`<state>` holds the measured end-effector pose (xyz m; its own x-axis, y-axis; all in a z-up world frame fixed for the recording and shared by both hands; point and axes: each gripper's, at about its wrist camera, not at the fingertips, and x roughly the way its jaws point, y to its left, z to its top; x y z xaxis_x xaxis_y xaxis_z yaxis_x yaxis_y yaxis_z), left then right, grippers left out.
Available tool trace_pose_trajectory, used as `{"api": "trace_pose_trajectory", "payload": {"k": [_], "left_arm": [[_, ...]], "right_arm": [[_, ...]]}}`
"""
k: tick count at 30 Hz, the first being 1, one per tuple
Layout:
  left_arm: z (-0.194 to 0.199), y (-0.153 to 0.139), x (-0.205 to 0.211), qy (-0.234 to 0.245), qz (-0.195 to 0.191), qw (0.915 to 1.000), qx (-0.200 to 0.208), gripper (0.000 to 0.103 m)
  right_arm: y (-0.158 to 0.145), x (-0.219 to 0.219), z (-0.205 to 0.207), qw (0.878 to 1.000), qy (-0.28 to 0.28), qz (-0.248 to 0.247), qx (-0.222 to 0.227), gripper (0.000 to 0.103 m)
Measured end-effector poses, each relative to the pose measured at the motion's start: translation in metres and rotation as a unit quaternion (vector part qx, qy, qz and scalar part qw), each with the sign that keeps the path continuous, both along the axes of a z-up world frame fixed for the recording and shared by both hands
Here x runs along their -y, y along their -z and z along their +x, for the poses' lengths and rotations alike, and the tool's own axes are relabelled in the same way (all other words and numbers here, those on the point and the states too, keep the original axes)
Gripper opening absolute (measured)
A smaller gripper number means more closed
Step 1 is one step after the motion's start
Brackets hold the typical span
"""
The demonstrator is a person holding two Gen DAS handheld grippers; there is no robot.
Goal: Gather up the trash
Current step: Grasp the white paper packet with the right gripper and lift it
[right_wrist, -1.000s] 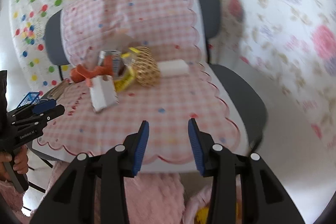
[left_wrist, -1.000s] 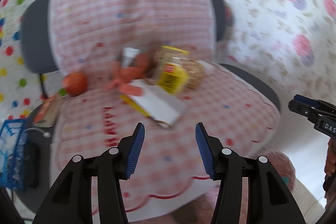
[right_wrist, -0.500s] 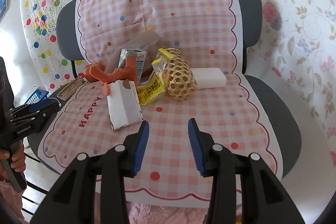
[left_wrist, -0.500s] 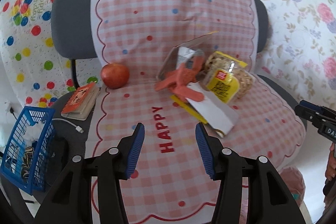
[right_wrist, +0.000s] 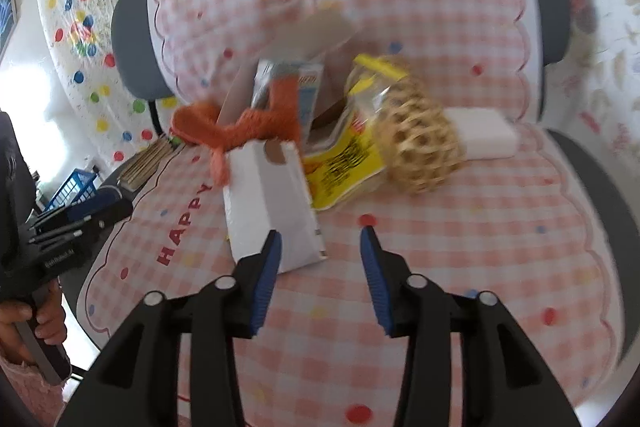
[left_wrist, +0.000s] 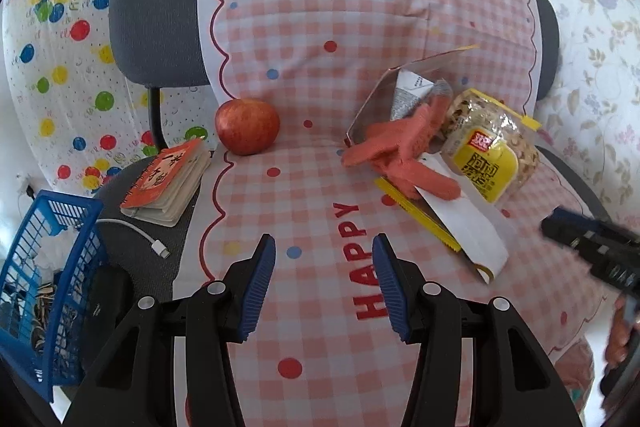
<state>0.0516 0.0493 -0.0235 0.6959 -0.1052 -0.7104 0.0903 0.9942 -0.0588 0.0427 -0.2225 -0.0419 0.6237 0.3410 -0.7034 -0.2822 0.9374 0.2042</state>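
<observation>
Two tools wide, empty: left tool, right tool over white box.

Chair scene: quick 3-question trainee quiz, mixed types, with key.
1. True or false: the left gripper is shut on the apple.
2. Which lies nearest the right gripper? A) white carton B) white sponge block C) wicker ball
3. Fill in: beside the apple, off the checked cloth, lies an orange ____.

Key: 1 false, both grippers are open and empty; 2 A; 3 notebook.
</observation>
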Motion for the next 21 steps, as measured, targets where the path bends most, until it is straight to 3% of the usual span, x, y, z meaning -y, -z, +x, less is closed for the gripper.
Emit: {"api": "trace_pose_trajectory", "payload": {"k": [3,4,6,8,11,13,14,16,18,20,21], "left_arm": [[0.005,0.003,0.0,0.006,-0.001,1.0,-0.003,0.052],[0.006,0.004,0.0,0.007,0.001,1.0,-0.004,0.052],[0.009,0.005,0.0,0.008,0.0,0.9999,-0.007,0.052],[0.012,0.006,-0.001,0.005,0.003,1.0,-0.005,0.052],[0.014,0.009,-0.003,0.001,-0.004,1.0,-0.007,0.052],[0.014,0.012,-0.004,0.002,-0.012,0.9998,-0.014,0.052],[0.014,0.014,-0.004,0.002,-0.012,0.9998,-0.016,0.052],[0.01,0.014,-0.001,0.007,-0.007,0.9999,-0.014,0.052],[0.006,0.013,0.002,0.013,-0.004,0.9998,-0.011,0.052],[0.002,0.012,0.005,0.02,-0.007,0.9997,-0.012,0.052],[-0.001,0.01,0.007,0.024,-0.009,0.9996,-0.009,0.052]], "right_arm": [[0.014,-0.012,0.011,1.0,-0.02,0.009,-0.02,0.055],[0.017,-0.015,0.014,0.999,-0.025,0.008,-0.021,0.064],[0.024,-0.023,0.022,0.999,-0.03,-0.003,-0.025,0.07],[0.032,-0.03,0.027,0.998,-0.047,-0.01,-0.034,0.07],[0.034,-0.041,0.027,0.997,-0.057,-0.046,-0.013,0.068],[0.033,-0.047,0.022,0.996,-0.058,-0.072,0.003,0.047],[0.032,-0.047,0.02,0.996,-0.056,-0.073,0.005,0.043],[0.03,-0.044,0.016,0.997,-0.06,-0.051,0.003,0.023],[0.023,-0.035,0.008,0.998,-0.056,-0.023,0.01,0.021],[0.015,-0.026,-0.002,0.998,-0.053,-0.014,0.023,0.009],[0.008,-0.022,-0.008,0.998,-0.051,-0.011,0.03,0.009]]}}
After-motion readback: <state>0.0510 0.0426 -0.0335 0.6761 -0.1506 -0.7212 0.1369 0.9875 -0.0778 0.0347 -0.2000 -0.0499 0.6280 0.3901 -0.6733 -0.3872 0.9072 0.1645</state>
